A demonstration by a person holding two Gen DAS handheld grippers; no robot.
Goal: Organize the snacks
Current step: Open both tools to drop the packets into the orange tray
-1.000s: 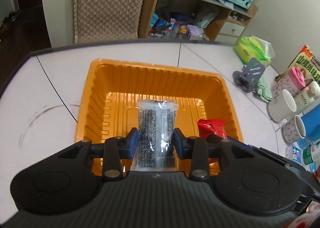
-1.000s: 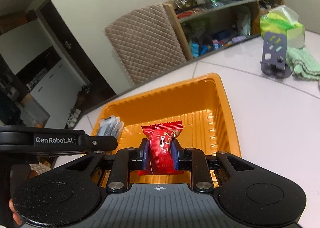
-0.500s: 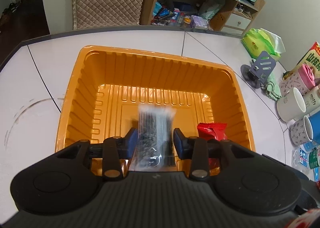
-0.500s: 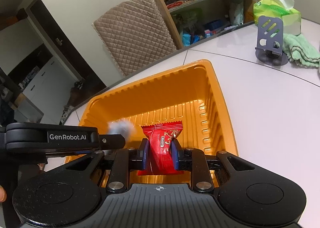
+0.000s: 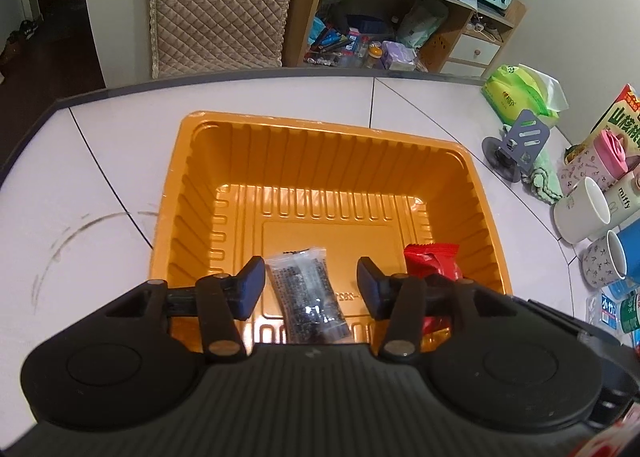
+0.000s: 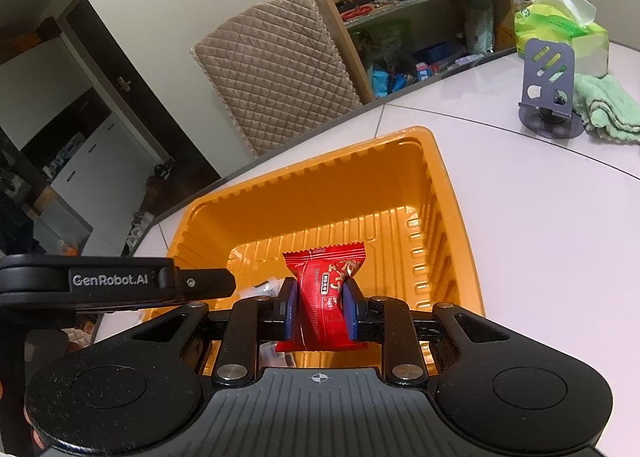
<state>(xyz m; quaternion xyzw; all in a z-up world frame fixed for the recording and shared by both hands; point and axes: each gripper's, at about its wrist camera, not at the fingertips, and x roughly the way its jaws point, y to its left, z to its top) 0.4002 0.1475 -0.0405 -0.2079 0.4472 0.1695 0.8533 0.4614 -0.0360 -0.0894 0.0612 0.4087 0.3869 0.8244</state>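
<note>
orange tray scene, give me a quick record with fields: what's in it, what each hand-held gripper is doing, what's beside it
tray: orange tray, ribbed walls, on the white table
in tray: clear packet of dark snack, lying on the floor near the front wall
left hand-held gripper: jaws have just been opening, pads clear of the clear packet below
right hand-held gripper: shut on red snack packet, held above the tray floor
beside tray: grey phone stand, green cloth, mugs
</note>
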